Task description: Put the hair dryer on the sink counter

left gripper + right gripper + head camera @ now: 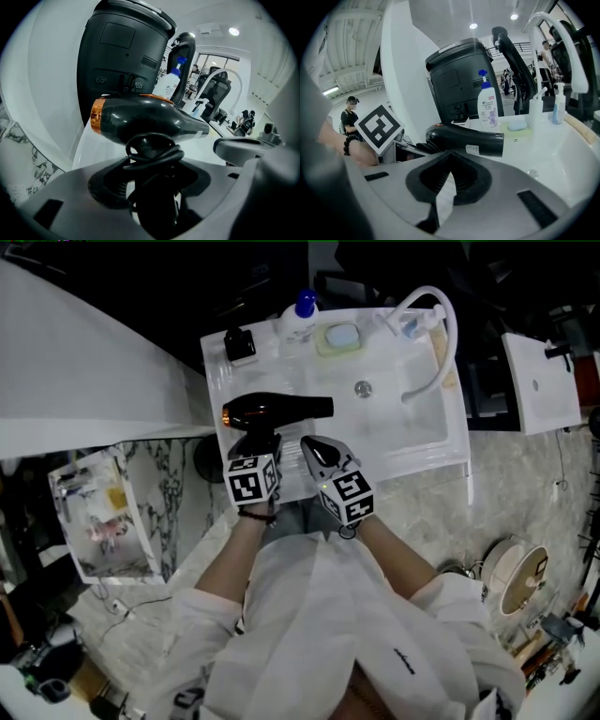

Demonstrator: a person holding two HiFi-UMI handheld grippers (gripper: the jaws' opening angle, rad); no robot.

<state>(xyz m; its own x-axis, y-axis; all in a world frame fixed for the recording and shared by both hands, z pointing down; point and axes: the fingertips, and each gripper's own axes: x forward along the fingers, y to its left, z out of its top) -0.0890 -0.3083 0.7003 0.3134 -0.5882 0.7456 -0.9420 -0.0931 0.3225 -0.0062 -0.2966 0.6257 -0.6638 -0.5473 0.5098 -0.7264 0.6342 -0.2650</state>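
- A person in white sleeves stands at a white sink desk and holds a hand-held gripper in each hand.
- The left hand-held gripper is clamped on the handle of a black dryer. The handle, with its cord wound round it, sits between the jaws.
- The dryer lies level over the left part of the desk, just beside the basin. Its nozzle points right, toward the basin, and its orange-ringed back end points left. Whether it rests on the surface or hangs just above it cannot be told.
- The right hand-held gripper sits just right of the left one, near the front edge of the desk. Its jaws are drawn together with nothing between them, and it stays clear of the dryer.
- A black box stands at the back left corner of the desk, behind the dryer.
- A white bottle with a blue cap stands to the right of the box, along the back edge.
- A pale blue soap lies just right of the bottle.
- A white arched faucet curves over the right side of the basin.
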